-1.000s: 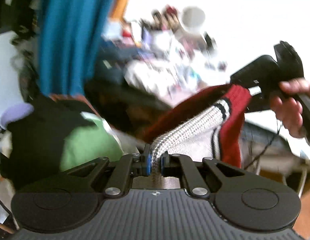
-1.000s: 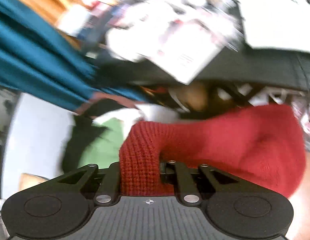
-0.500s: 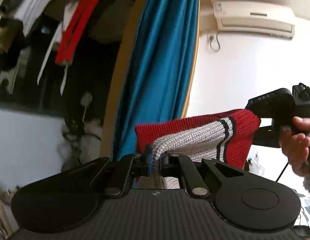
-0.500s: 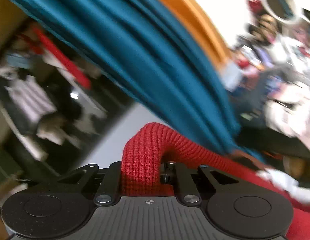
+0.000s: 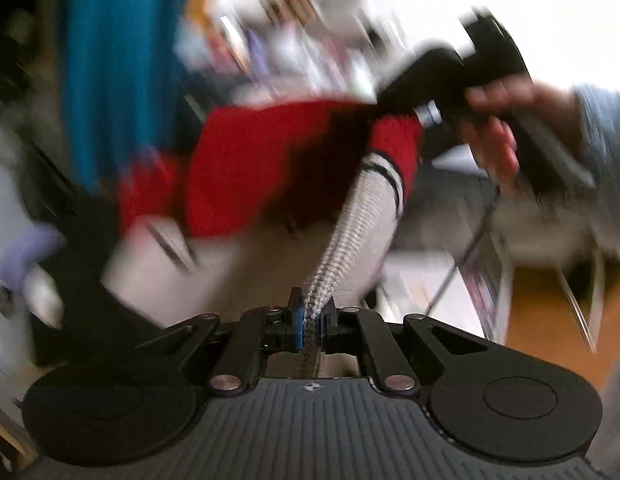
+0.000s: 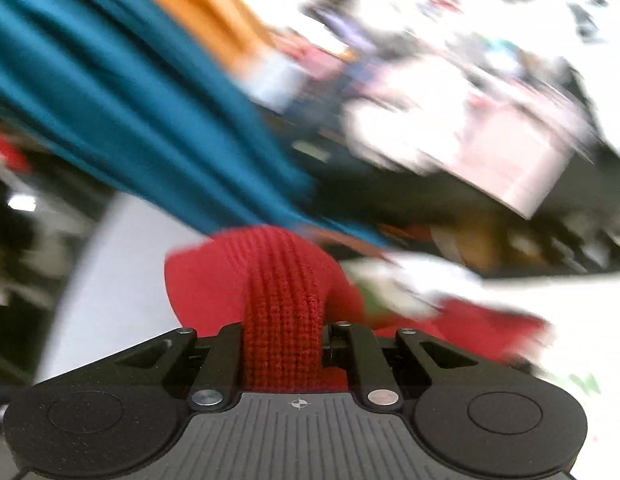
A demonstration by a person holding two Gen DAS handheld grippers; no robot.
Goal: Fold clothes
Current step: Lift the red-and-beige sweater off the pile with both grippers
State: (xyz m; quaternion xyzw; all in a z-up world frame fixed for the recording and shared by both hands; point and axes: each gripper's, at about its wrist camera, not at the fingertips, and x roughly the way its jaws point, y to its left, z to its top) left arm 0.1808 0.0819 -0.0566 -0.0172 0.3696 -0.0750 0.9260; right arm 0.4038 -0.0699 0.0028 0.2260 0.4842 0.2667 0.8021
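The red knitted sweater with a grey ribbed, black-striped hem (image 5: 270, 168) hangs in the air between 2 tools. The left gripper (image 5: 310, 316) pinches its near hem; the right gripper (image 6: 286, 332), far right, pinches red knit. Its long edge runs near-to-far between them.

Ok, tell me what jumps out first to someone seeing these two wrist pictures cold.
The red knit sweater dominates, stretched in mid-air between both tongs. The left tongs are shut on its grey ribbed edge, low in the left wrist view, while the right tongs pinch a thick red fold, low in the right wrist view. Behind hangs a teal curtain, upper left, and everything around is blurred.
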